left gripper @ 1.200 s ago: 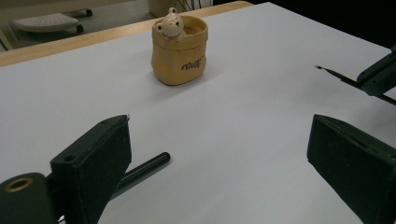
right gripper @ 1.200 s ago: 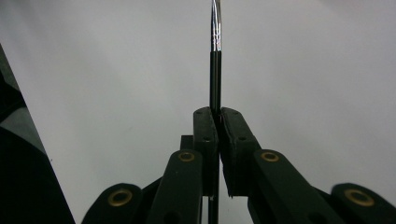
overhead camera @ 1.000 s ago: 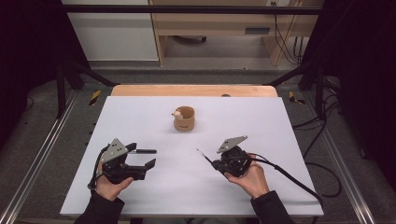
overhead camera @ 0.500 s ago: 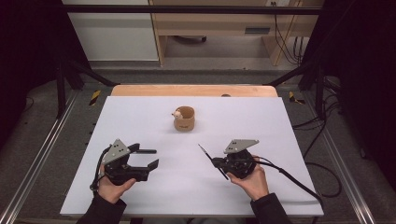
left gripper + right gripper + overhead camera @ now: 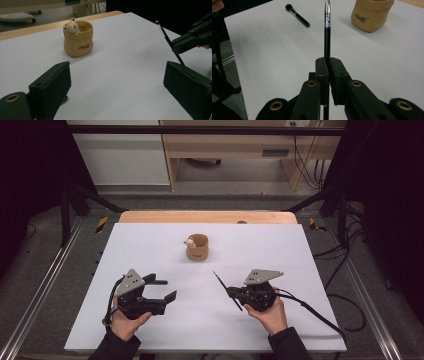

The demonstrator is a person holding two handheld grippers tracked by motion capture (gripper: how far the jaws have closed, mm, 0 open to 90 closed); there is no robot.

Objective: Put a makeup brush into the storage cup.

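The right gripper [image 5: 231, 293] is clamped shut on a thin black brush [image 5: 327, 27], gripping low on the handle so most of its length sticks out ahead, probably to be dropped into the tan cup [image 5: 197, 247]. The cup stands up the middle of the white counter [image 5: 300, 250], well apart from both hands, with bare room all round. The left gripper [image 5: 162, 289] hovers with jaws wide and empty. A second brush [image 5: 297, 15] lies near the counter's edge.

Two black handheld claws, left claw [image 5: 162, 289] and right claw [image 5: 229, 292], each topped by a grey three-cornered plate with small screws. Brass-ringed holes in black jaws. Black cables trailing. Dark long sleeves [image 5: 286, 345].
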